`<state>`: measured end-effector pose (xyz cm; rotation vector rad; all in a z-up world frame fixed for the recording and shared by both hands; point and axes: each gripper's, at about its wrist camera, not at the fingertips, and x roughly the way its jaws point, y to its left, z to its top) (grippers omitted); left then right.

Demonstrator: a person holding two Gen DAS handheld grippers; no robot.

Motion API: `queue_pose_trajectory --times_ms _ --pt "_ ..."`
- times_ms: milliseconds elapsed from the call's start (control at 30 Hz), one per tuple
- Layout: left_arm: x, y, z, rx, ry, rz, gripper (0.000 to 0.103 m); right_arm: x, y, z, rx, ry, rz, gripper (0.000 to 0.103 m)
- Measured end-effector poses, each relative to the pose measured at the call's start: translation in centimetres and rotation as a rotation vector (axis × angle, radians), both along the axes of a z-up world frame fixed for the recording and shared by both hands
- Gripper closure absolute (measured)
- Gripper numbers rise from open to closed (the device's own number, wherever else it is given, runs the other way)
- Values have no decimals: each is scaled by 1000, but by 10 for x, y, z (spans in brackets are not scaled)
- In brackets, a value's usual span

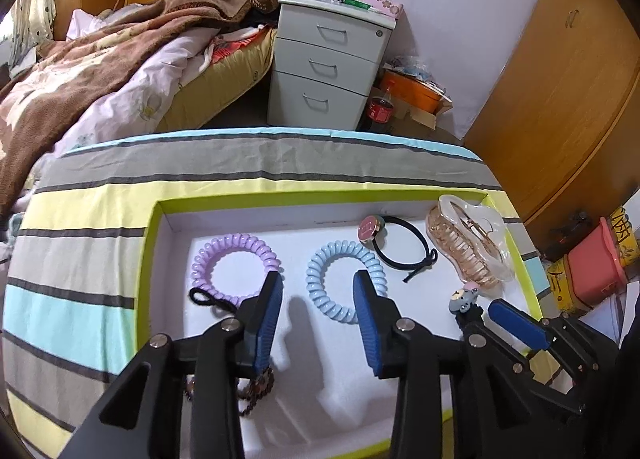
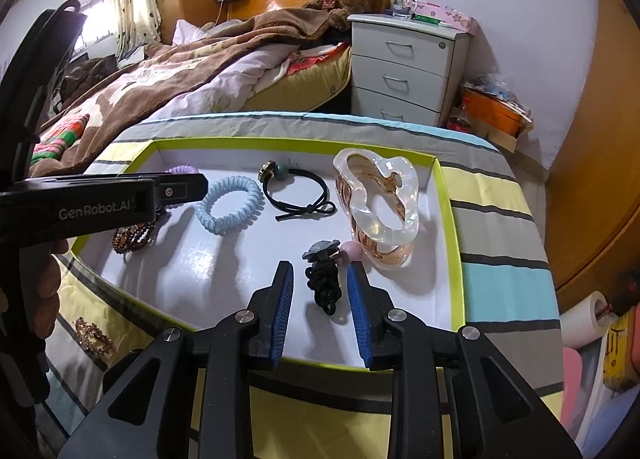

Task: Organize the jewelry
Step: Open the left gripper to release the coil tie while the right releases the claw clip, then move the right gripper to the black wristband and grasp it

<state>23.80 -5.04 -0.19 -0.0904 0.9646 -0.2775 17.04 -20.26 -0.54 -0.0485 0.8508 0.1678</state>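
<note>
Bedroom setting: striped cloth [image 1: 80,219] over the work surface, shallow white tray [image 2: 444,195] with lime rim on top. Left gripper [image 1: 316,295] spread, ribbed blue pads apart, nothing pinched; blue coil hair tie [image 1: 320,291] at its right pad, purple coil hair tie [image 1: 236,247] toward the tray's far left corner. Right gripper [image 2: 320,291] spread, black knotted cord tie [image 2: 324,283] lying loose between the pads near the tray's front edge. Translucent plastic claw clip [image 2: 380,195] along the right edge; beaded bracelet [image 2: 134,237] at the left edge. Beyond: unmade bed [image 1: 120,71], grey three-drawer cabinet [image 1: 324,63], wooden wardrobe [image 1: 560,119].

Glossy plastic coil ties [image 1: 344,279]; matt cloth tablecloth [image 1: 80,259].
</note>
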Motion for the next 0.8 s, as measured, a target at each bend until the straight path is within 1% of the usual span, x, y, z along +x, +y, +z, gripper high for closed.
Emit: queue_pose_trajectory --times_ms 400,633,800 --pt "-36 7 26 7 -63 4 59 -27 1 19 20 -48 -11 74" --pt "-60 14 35 8 -87 7 58 -45 7 29 22 -72 -10 74" --pt "-80 24 40 2 -110 28 57 -61 11 33 37 -81 3 73"
